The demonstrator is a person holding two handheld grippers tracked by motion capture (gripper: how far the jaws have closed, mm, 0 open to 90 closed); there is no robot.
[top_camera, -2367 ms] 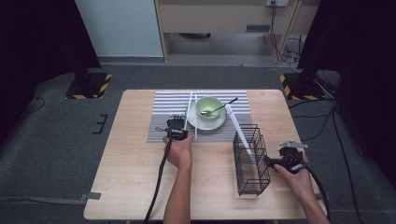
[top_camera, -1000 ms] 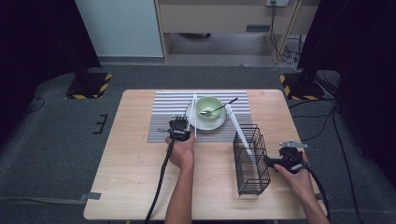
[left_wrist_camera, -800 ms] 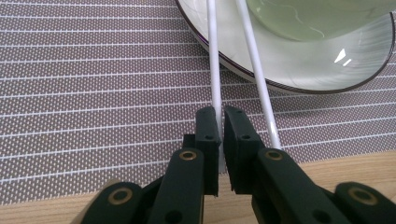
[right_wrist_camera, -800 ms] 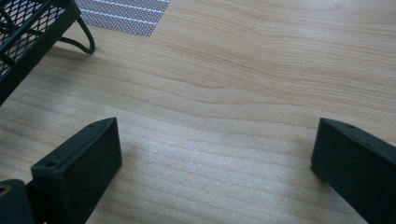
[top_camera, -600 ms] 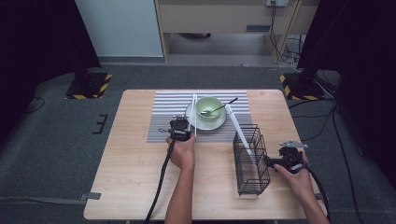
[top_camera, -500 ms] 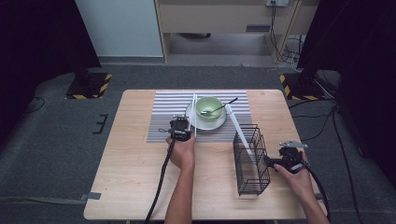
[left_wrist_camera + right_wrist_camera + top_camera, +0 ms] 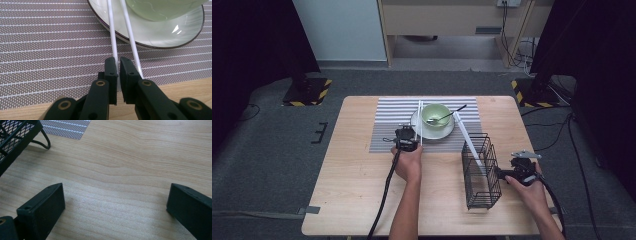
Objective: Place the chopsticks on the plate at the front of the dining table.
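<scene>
Two white chopsticks (image 7: 420, 120) lie side by side on the striped placemat (image 7: 387, 125), their far parts resting on the saucer (image 7: 432, 132) under a green bowl (image 7: 435, 114). My left gripper (image 7: 414, 137) is at their near ends. In the left gripper view its jaws are shut (image 7: 118, 63) on the left chopstick (image 7: 112, 32). The other chopstick (image 7: 128, 30) runs past the right jaw's outer side. My right gripper (image 7: 507, 174) rests on the wood just right of a black wire basket (image 7: 481, 172), jaws wide open (image 7: 115, 202) with only table between them.
A spoon (image 7: 447, 116) lies in the bowl with its handle pointing to the far right. A white stick (image 7: 467, 137) leans out of the basket's far end toward the bowl. The basket's corner and foot (image 7: 15, 135) sit close to my right gripper.
Since the earliest frame my left gripper has shifted slightly toward me along the chopsticks. Over the last second both hands have stayed still.
</scene>
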